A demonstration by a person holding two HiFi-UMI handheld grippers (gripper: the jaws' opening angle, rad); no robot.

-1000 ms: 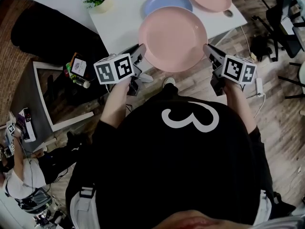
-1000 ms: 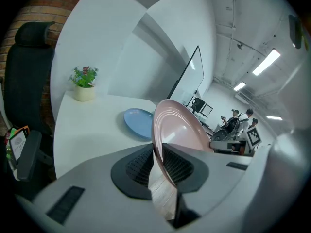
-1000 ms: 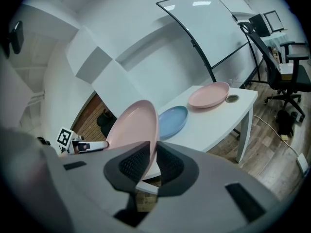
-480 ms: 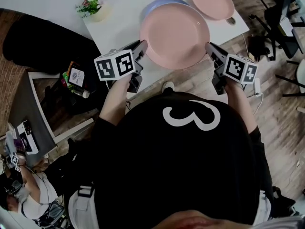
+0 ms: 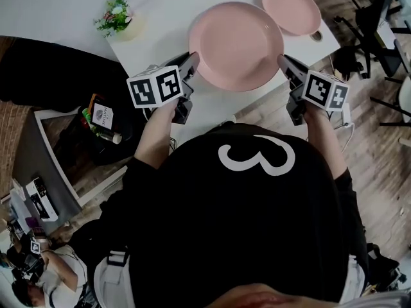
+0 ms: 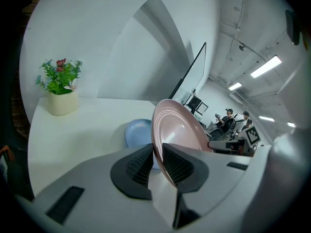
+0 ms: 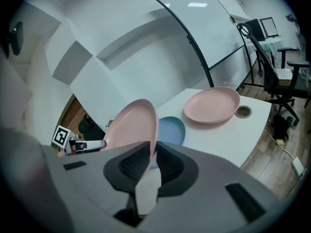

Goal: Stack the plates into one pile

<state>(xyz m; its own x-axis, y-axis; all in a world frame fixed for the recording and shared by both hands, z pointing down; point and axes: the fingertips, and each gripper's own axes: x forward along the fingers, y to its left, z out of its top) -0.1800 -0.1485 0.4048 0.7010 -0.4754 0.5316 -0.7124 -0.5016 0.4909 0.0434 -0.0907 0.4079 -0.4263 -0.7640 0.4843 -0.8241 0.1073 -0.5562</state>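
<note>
Left grip: my left gripper (image 6: 158,152) was clamped on the near-left rim of the large pink plate (image 5: 236,45), with a pad on each face.
Right grip: my right gripper (image 7: 151,152) was pinched onto the opposite rim in the same way (so the plate hung between my two hands, clear of the table).
Held plate: in the head view it looked about level, above the white table (image 5: 160,18).
Target below: the blue plate (image 6: 137,131) lay on the table under and just beyond the held one. The head view hid it, so I had only the gripper views to go by.
Doing it well: I judged that both hands should sink together with the rim flat. I'd centre the plate by the blue edge seen past each jaw, and open the jaws only once it rested.
Risk: the blue plate seemed the smaller, so an off-centre landing could rock.
Farther: the smaller pink plate (image 5: 291,9) sat near the far right corner, apart from the others.
Farthest: the potted plant (image 5: 115,16) stood well off to the left, out of my way.
</note>
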